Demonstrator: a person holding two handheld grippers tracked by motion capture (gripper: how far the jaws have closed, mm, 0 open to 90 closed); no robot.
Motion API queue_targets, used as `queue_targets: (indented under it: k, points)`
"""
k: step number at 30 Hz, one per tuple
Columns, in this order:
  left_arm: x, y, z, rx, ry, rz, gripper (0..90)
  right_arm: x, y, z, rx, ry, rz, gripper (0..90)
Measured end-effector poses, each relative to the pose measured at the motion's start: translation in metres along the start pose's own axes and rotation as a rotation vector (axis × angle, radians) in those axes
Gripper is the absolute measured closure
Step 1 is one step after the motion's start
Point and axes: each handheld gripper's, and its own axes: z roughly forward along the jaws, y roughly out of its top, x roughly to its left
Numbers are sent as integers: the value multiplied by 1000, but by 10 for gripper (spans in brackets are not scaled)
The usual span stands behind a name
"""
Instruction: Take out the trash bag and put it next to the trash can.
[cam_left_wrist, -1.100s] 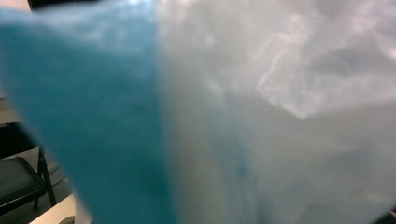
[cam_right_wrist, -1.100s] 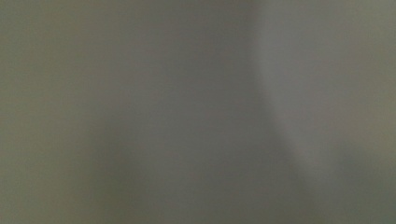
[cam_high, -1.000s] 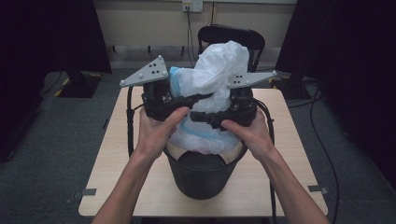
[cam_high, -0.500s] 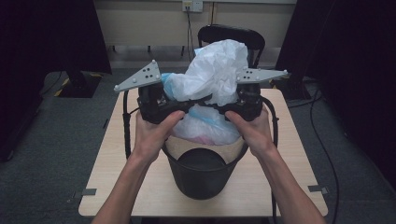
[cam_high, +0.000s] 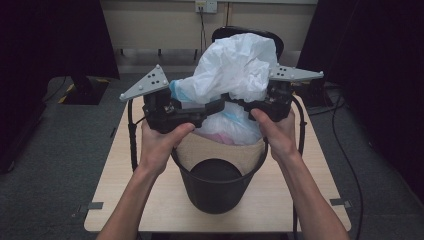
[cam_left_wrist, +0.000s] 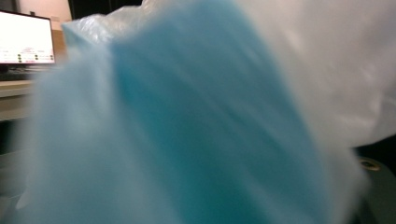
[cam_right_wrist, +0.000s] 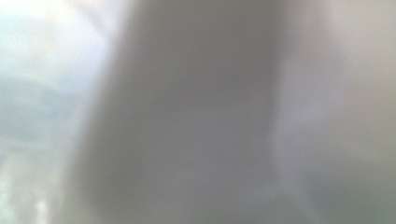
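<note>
— Since a second ago, both hands have lifted the white plastic bag (cam_high: 235, 65) higher out of the black bucket (cam_high: 217, 182).

— And each tool?

— Left tool (cam_high: 212, 107) has just been opening, film slackly between its jaws; right tool (cam_high: 245, 104) is clamped on the bag. Bucket stands on the counter (cam_high: 120, 195).

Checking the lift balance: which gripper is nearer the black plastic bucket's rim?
Left. The left gripper sits low above the black plastic bucket, while the right gripper holds the white plastic bag slightly higher.

Both grippers' jaws hidden behind blurred plastic bag (cam_high: 235, 65) (close-up haze)
</note>
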Motion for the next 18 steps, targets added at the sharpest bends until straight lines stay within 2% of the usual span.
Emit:
queue_targets:
  k: [3,9,18]
  points:
    - [3,-1,-3,4,30,4,310,-5,2,-2,-17,-7,8,880]
    - [9,-3,-9,18,51,0,286,-14,-2,-7,-32,-23,30,881]
    - [13,-7,-8,20,51,-12,276,-35,4,-6,-48,-42,51,880]
